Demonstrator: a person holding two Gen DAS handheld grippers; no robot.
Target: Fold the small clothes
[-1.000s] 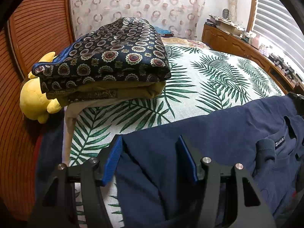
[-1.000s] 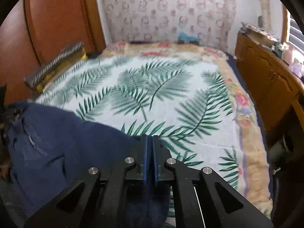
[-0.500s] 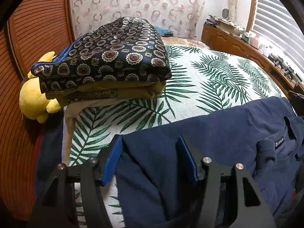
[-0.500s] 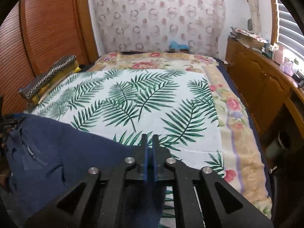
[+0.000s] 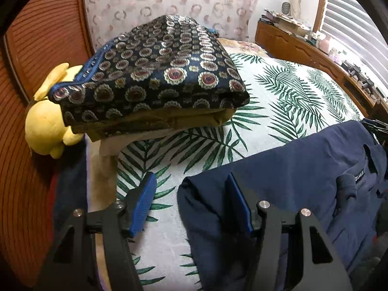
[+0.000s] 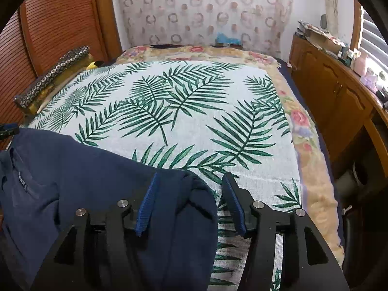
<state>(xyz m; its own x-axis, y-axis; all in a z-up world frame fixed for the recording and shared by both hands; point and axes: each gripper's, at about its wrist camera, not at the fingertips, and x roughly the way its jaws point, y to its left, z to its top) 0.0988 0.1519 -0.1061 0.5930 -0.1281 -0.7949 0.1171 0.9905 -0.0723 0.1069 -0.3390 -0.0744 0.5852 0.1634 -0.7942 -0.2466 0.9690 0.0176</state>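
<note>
A navy blue shirt lies spread on the palm-leaf bedspread, collar and label at the right. My left gripper is open; the shirt's left edge lies by its right finger, not pinched. In the right wrist view the same shirt fills the lower left. My right gripper is open, with the shirt's right corner lying loose between its fingers. The right gripper's tip shows at the far right of the left wrist view.
A folded dark patterned blanket sits on the bed's left side with a yellow plush toy beside it. A slatted wooden wardrobe is on the left. A wooden cabinet with clutter lines the right.
My right gripper has opened and let go of the shirt's corner. The shirt's left edge has shifted to the right, out from between my left fingers, which stay open.
</note>
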